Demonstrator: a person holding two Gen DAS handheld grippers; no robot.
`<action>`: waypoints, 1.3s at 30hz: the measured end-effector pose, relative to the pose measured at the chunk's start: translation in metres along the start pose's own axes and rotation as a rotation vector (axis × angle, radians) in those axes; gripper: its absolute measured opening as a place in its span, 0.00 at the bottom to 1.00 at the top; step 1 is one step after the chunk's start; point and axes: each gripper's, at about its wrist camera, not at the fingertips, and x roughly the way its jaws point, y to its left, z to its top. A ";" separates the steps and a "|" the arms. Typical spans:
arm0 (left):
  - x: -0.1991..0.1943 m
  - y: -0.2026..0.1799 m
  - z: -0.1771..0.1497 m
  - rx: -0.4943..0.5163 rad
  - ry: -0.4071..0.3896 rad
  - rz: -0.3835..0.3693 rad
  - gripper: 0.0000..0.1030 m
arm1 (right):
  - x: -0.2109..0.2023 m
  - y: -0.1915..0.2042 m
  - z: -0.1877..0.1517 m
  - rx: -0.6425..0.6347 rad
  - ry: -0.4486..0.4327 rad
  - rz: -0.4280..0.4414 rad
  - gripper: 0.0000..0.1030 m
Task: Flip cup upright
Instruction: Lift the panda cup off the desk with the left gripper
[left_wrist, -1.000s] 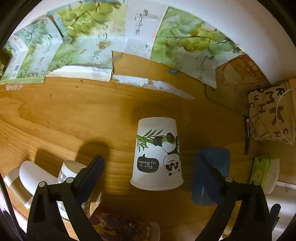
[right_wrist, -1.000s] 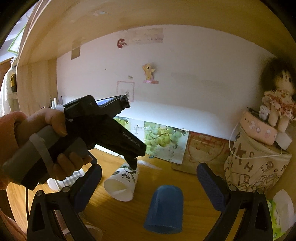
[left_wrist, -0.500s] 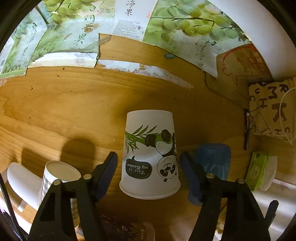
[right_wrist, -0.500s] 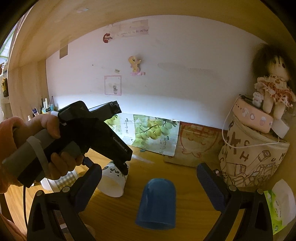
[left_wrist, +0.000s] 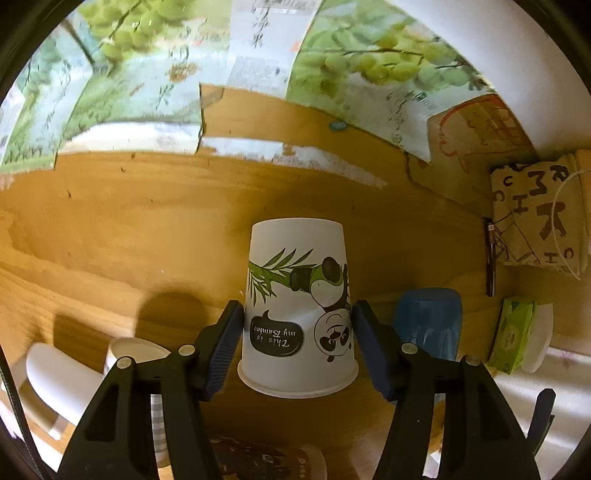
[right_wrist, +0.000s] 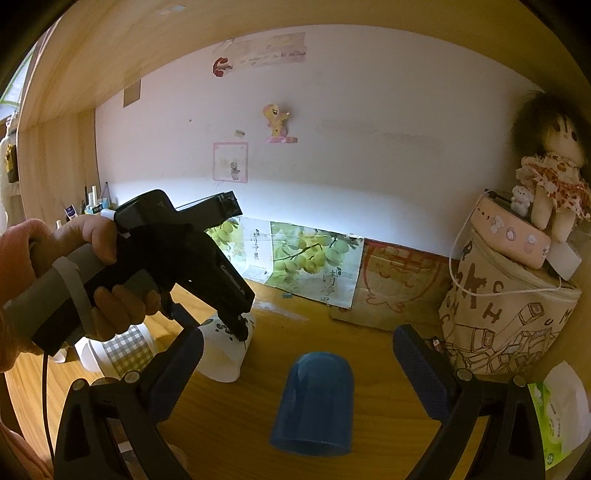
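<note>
On the wooden desk (left_wrist: 110, 229), between my left tongs' fingers, the white paper cup (left_wrist: 298, 306) stands mouth down, its panda print upside down and its rim flat on the wood. My left tongs (left_wrist: 297, 328) are clenched on it: both blue pads press against the lower wall, one on each side, just above the rim. From the right wrist view the same cup (right_wrist: 225, 350) shows partly behind the black body of the left tool, with my left hand (right_wrist: 92, 280) wrapped around the grey handle.

Just right of the white cup a blue cup (left_wrist: 428, 321) also stands mouth down, near it but not touching. My right tongs (right_wrist: 295, 369) hang released above the desk, fingers wide apart, with the blue cup (right_wrist: 314, 406) between and beyond them; neither pad touches it.

Near left, a checked paper cup (left_wrist: 147, 369) sits beside something white I cannot make out. Far side: grape posters (left_wrist: 369, 62) lean against the wall, a brown cardboard sheet (right_wrist: 399, 284) right of them. Far right stands a letter-printed fabric bag (right_wrist: 506, 325), a pink case (right_wrist: 509, 236) on top and a doll (right_wrist: 554, 173) seated on that. A green tissue pack (left_wrist: 513, 332) lies near right.
</note>
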 end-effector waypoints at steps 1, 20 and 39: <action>-0.004 -0.002 0.000 0.018 -0.013 0.002 0.62 | 0.000 0.000 0.000 -0.001 -0.001 0.000 1.00; -0.089 -0.022 -0.039 0.252 -0.180 -0.034 0.62 | -0.036 0.038 0.001 -0.116 -0.056 -0.027 1.00; -0.156 0.002 -0.129 0.463 -0.228 -0.038 0.62 | -0.102 0.076 -0.003 -0.084 -0.063 0.061 1.00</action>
